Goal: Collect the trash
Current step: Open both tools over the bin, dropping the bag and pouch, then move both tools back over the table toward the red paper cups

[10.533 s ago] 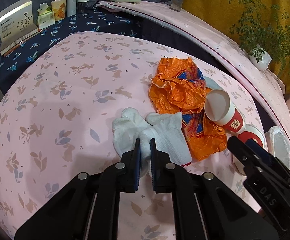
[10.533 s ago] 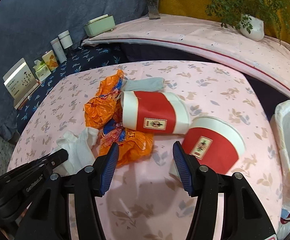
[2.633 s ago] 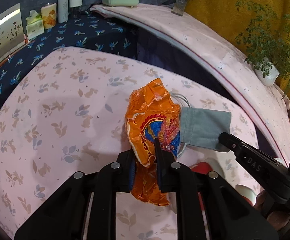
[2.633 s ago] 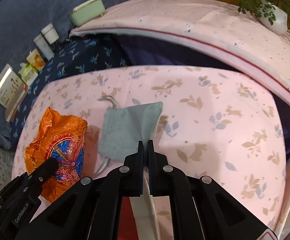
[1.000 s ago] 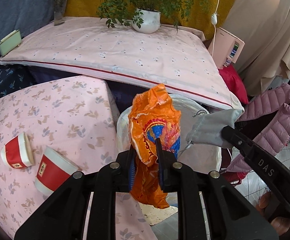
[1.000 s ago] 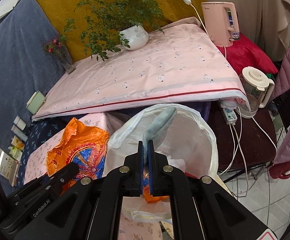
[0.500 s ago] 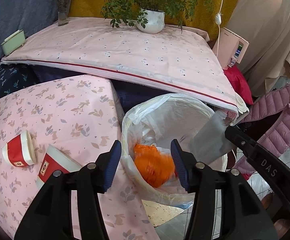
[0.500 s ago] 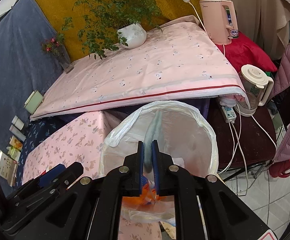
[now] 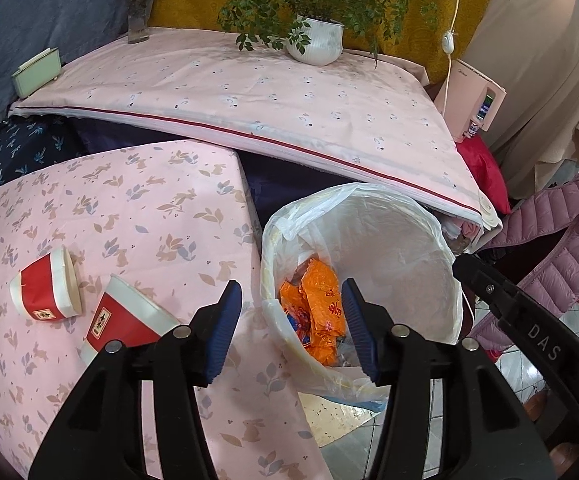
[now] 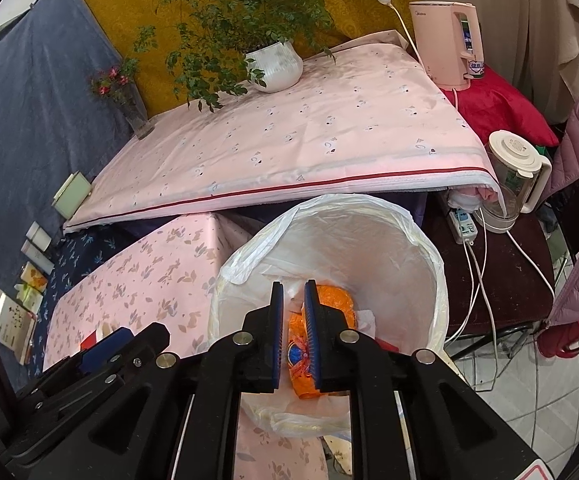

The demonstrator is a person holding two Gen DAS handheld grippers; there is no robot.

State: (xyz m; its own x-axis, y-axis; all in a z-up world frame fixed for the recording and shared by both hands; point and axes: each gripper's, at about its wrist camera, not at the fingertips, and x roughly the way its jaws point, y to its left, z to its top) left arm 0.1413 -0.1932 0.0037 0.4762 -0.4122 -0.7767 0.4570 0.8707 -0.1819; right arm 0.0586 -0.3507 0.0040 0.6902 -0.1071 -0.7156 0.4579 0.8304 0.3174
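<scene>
A bin lined with a white plastic bag (image 9: 409, 240) stands at the corner of the pink table (image 9: 129, 208); it also shows in the right wrist view (image 10: 369, 236). The orange wrapper (image 9: 317, 304) lies inside it, seen too in the right wrist view (image 10: 329, 300). My left gripper (image 9: 289, 328) is open and empty above the bin's near rim. My right gripper (image 10: 294, 336) is slightly open and empty over the bin. Two red and white paper cups (image 9: 49, 288) (image 9: 125, 320) lie on their sides on the table, left of the left gripper.
A higher pink-covered table (image 9: 249, 92) with a potted plant (image 9: 313, 40) stands behind the bin. A kettle (image 10: 513, 172), power strip and cables (image 10: 473, 248) sit right of the bin. A pink jacket (image 9: 561, 264) hangs at the right.
The right gripper has opened a little and the grey cloth has gone from it. The left gripper stays open over the bin with the orange wrapper lying inside.
</scene>
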